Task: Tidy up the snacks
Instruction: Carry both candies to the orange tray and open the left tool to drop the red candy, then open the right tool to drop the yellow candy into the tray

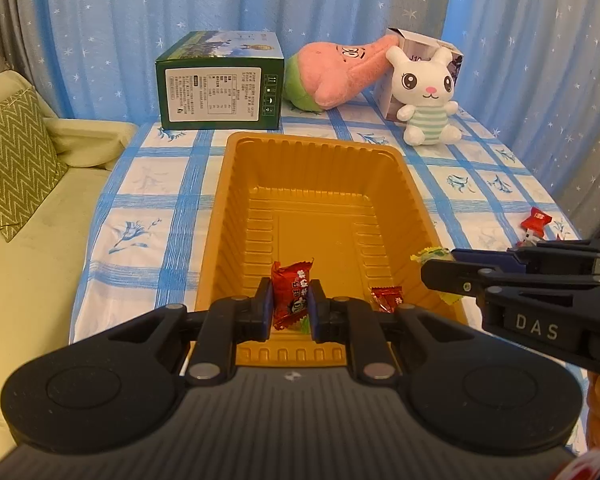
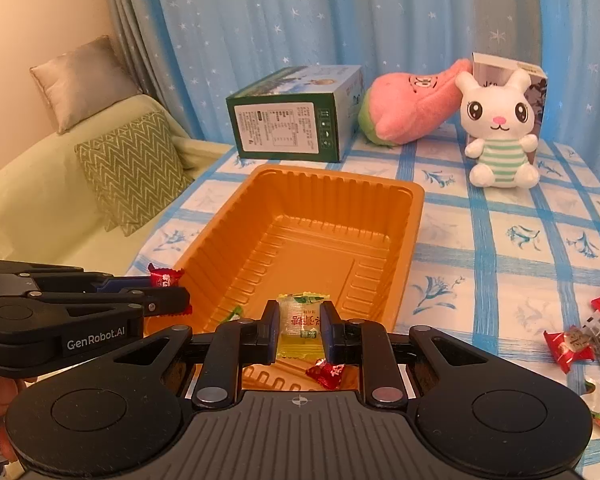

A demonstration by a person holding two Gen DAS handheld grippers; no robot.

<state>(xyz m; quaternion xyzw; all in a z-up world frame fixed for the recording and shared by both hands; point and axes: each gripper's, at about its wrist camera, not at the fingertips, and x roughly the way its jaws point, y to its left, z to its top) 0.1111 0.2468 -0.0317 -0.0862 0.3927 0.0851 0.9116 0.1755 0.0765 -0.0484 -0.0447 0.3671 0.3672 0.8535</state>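
A gold plastic tray (image 1: 260, 184) (image 2: 404, 232) sits on the blue checked tablecloth. My left gripper (image 1: 290, 304) is shut on a red wrapped candy (image 1: 290, 292) and holds it over the tray's near end; it shows from the side in the right wrist view (image 2: 172, 292). My right gripper (image 2: 300, 326) is shut on a yellow-green wrapped candy (image 2: 300, 320) over the tray's near end; it shows at the right in the left wrist view (image 1: 440, 266). A small red candy (image 1: 386, 298) (image 2: 327, 372) lies inside the tray.
Several loose snacks (image 2: 580, 340) lie on the cloth to the right, with red ones (image 1: 536, 224) near the table edge. A green box (image 1: 220, 80), a pink plush (image 1: 340, 76) and a white rabbit plush (image 1: 424, 96) stand at the back. A sofa with cushions (image 1: 12, 160) is left.
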